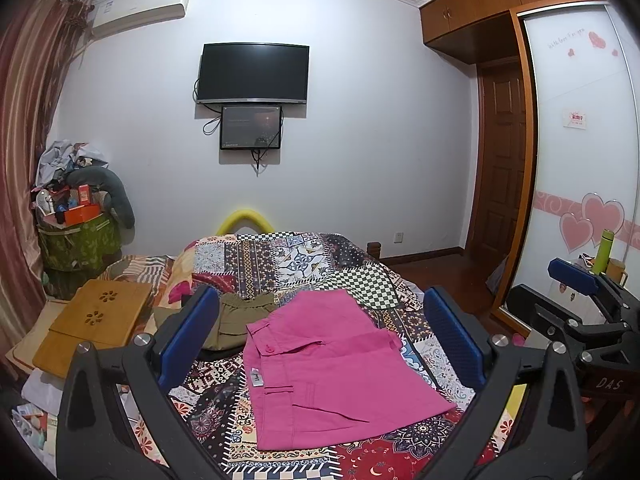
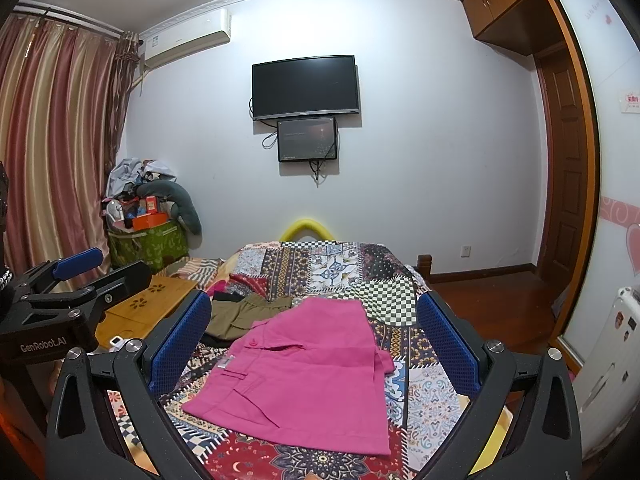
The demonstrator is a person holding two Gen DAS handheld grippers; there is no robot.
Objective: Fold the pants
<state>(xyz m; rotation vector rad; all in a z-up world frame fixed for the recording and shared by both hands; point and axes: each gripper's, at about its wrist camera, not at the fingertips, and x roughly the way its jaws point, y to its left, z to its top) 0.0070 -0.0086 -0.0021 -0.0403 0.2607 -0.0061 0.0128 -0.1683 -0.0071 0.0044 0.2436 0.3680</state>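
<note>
Pink pants (image 1: pixel 332 364) lie folded into a compact rectangle on the patchwork bedspread (image 1: pixel 280 256), waistband and button toward the left. They also show in the right wrist view (image 2: pixel 304 368). My left gripper (image 1: pixel 320 340) is open and empty, held above the pants. My right gripper (image 2: pixel 314 344) is open and empty, also above them. The right gripper shows at the right edge of the left wrist view (image 1: pixel 576 280); the left gripper shows at the left of the right wrist view (image 2: pixel 76 268).
Olive-green pants (image 1: pixel 240 316) lie behind the pink ones, with dark clothes beside them (image 2: pixel 228 298). A wooden lap table (image 1: pixel 92 320) sits at the bed's left. A cluttered green bin (image 1: pixel 80 240) stands by the curtain. Wardrobe and door are at right.
</note>
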